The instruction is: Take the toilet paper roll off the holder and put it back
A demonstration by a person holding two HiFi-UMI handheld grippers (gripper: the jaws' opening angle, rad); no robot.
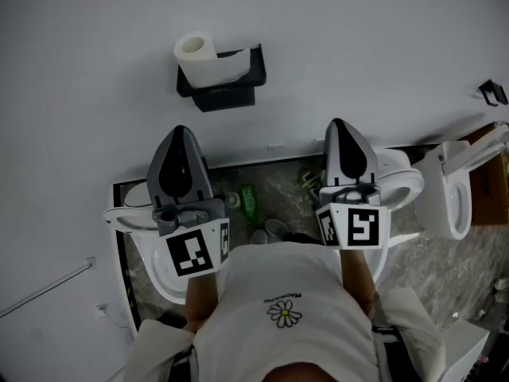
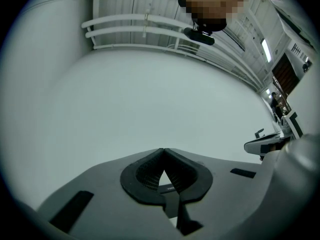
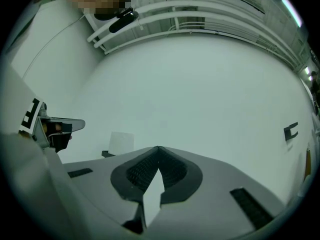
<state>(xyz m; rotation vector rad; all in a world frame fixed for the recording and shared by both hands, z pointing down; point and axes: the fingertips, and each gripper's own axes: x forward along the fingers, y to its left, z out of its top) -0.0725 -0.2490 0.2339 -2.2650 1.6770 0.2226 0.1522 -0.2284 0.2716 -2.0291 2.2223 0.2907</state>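
In the head view, the toilet paper roll (image 1: 196, 56) sat on the black holder (image 1: 231, 87) fixed to the white wall (image 1: 358, 38), at the holder's left end. The left gripper (image 1: 181, 130) and the right gripper (image 1: 338, 123) both pointed at the wall lower down, well apart from the roll, with nothing standing between them and it. Beneath them lay a marbled floor (image 1: 278, 183) with a green bottle (image 1: 248, 201). A white toilet (image 1: 455, 201) stood to the right. A black hook (image 1: 493, 92) showed on the wall near the right edge. The person's white shirt (image 1: 278, 281) covered the lower middle, and the grippers hid part of the white rims under them.

In the left gripper view, the jaws were pressed together at their tips with nothing between them. Ahead was bare wall, with white pipes (image 2: 135, 25) overhead. Neither roll nor holder appeared here. The right gripper showed only as a small piece at the right edge.

In the right gripper view, the jaws were likewise pressed together and empty. Only this gripper view caught the roll (image 3: 121, 142), a pale block just above the gripper's body on the left. A sliver of the holder showed beside it, mostly cut off. The left gripper appeared at the left edge. The hook showed far right, small and hard to make out.
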